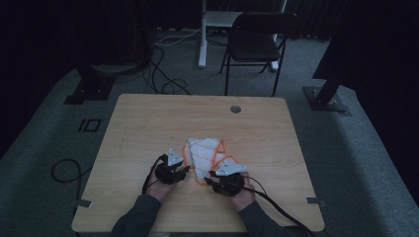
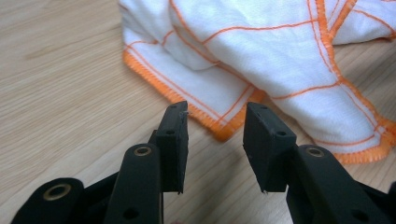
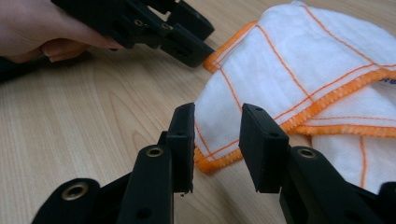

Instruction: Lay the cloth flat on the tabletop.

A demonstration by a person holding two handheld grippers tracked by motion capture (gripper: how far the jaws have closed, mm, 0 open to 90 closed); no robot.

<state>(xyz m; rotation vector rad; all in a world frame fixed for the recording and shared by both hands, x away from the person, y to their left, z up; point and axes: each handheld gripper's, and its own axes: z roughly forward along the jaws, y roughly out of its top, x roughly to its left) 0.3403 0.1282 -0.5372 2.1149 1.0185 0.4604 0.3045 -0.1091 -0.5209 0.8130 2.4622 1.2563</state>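
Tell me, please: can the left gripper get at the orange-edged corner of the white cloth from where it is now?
Probably yes. The left gripper has its jaws apart and the cloth corner lies just ahead of them on the bare table, with nothing between. The right gripper is at another corner.

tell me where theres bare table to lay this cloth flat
Free: the far half of the table beyond the cloth up to the round grommet, and the strips along its left and right edges. Crowded: near middle, where the left hand-held gripper and right hand-held gripper flank the cloth.

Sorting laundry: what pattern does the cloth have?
The cloth is white with an orange grid and orange stitched hem, clearest in the left gripper view.
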